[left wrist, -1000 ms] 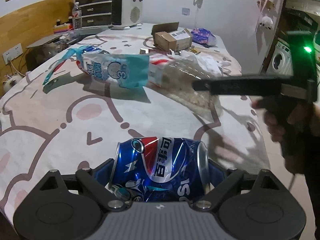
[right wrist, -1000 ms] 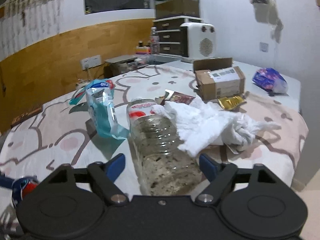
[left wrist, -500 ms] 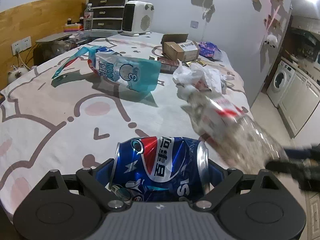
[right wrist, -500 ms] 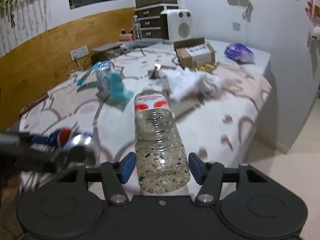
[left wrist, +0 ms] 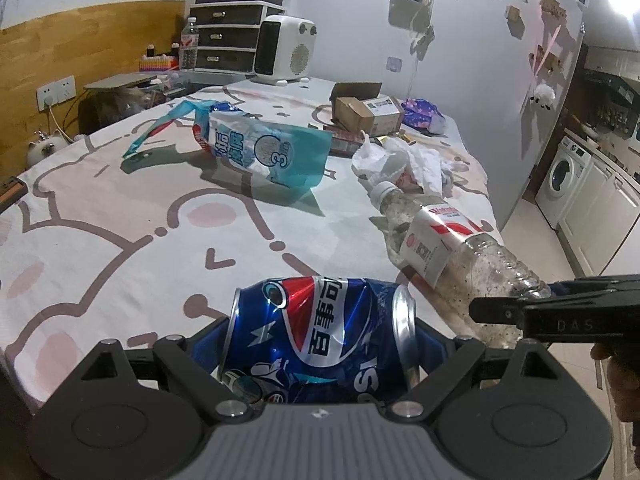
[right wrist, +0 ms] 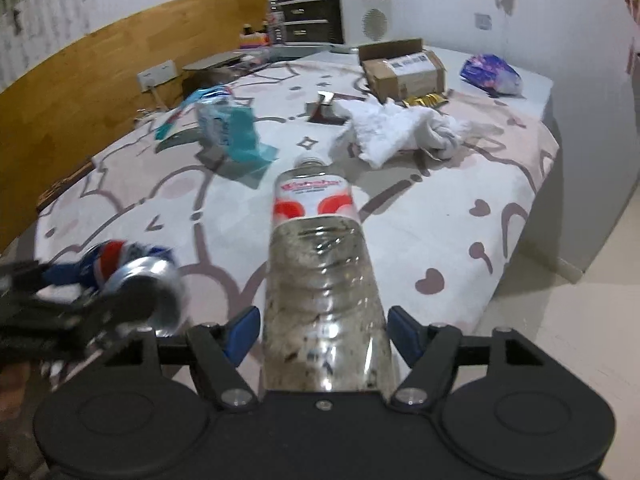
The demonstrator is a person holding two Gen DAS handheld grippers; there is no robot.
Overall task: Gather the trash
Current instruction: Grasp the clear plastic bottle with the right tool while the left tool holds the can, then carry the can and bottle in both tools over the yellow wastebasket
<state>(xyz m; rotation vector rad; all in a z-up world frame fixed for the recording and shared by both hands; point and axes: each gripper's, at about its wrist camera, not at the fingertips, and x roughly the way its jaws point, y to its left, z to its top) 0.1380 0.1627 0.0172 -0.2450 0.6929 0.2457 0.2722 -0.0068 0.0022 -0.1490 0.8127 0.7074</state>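
Observation:
My left gripper [left wrist: 320,344] is shut on a crushed blue Pepsi can [left wrist: 320,332], held sideways above the near edge of the bed. My right gripper [right wrist: 324,332] is shut on the base of a clear plastic bottle [right wrist: 320,256] with a red and white label, its cap end pointing away. The bottle [left wrist: 448,248] and the right gripper also show at the right of the left wrist view. The can [right wrist: 132,268] shows blurred at the left of the right wrist view. A teal plastic bag [left wrist: 260,148] and crumpled white tissue [left wrist: 404,164] lie on the bed.
The bed sheet [left wrist: 120,216] has a pink cartoon print. A cardboard box [left wrist: 368,112], a purple packet [left wrist: 420,112] and gold wrappers [right wrist: 424,100] lie at the far end. A white heater [left wrist: 288,50] and drawers stand behind. Floor and a washing machine [left wrist: 568,172] are at right.
My right gripper has lifted the bottle off the bed and drawn it back toward the near edge, beside the can. My left gripper has kept the can and tilted slightly.

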